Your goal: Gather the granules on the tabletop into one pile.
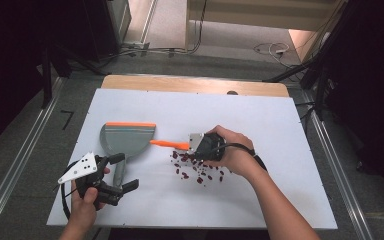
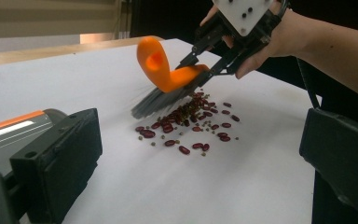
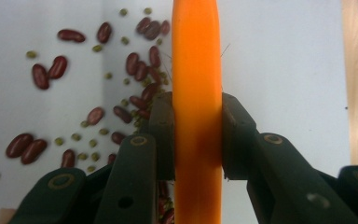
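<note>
Job: looks like sweeping spilled beans into the dustpan with a little orange brush.
Right gripper: jaws clamped tight on the brush handle, one pad each side, bristles down on the white sheet at the top of the pile.
Left gripper: near the table's front-left corner. Jaws spread wide with the dustpan handle sitting between them, pads don't seem to be pressing on it.
Beans: red ones plus tiny green ones, scattered mid-table, just right of the dustpan and apart from its grey tray.
Dustpan: orange lip faces the far edge, not the pile.
Risk 1: if nothing's gripping the pan, a sweep probably just shoves it away.
Risk 2: a hard flick likely scatters beans toward the front edge.
Risk 3: the small green ones may slip under the bristles.
</note>
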`<state>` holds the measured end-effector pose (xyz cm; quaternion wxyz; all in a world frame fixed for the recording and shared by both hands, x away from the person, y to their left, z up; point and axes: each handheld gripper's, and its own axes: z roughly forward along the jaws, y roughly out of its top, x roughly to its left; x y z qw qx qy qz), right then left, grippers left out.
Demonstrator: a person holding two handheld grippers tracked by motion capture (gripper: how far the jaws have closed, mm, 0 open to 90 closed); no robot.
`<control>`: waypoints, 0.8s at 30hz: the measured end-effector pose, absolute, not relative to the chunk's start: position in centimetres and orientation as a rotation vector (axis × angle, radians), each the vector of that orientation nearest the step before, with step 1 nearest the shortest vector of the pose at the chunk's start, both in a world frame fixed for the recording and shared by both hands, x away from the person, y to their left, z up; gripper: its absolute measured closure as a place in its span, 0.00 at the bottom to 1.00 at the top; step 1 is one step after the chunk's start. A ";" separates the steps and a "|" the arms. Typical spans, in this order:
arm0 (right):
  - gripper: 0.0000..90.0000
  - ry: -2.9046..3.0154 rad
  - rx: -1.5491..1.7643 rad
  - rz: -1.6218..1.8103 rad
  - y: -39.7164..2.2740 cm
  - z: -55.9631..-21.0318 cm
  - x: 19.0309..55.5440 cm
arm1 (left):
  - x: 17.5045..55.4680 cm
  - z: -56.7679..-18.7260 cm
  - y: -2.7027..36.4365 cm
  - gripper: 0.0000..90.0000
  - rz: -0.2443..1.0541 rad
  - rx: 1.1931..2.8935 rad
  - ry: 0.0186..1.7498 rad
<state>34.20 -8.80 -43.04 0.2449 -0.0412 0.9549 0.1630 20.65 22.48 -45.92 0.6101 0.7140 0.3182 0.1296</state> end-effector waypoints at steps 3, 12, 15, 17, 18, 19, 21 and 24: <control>0.77 2.599 -0.119 0.444 -8.1 -43.1 34.6 | 20.6 -45.9 22.5 0.00 0.300 1.648 0.735; 0.77 2.628 -0.165 0.387 -6.7 -44.0 33.7 | 20.7 -46.0 22.6 0.00 0.298 1.646 0.736; 0.77 2.632 -0.163 0.395 -7.3 -43.8 33.6 | 20.6 -45.9 22.6 0.00 0.301 1.647 0.735; 0.76 2.614 -0.146 0.410 -7.8 -43.4 33.8 | 20.6 -45.9 22.6 0.00 0.303 1.648 0.735; 0.77 2.604 -0.139 0.415 -8.1 -43.1 34.0 | 20.6 -45.9 22.6 0.00 0.304 1.648 0.735; 0.76 2.593 -0.110 0.423 -8.5 -42.8 34.1 | 20.6 -45.9 22.5 0.00 0.304 1.648 0.734; 0.76 2.579 -0.067 0.440 -9.3 -42.2 34.5 | 20.6 -45.9 22.5 0.00 0.304 1.648 0.736; 0.76 2.575 0.035 0.417 -10.7 -41.6 35.0 | 20.6 -45.9 22.5 0.00 0.304 1.648 0.737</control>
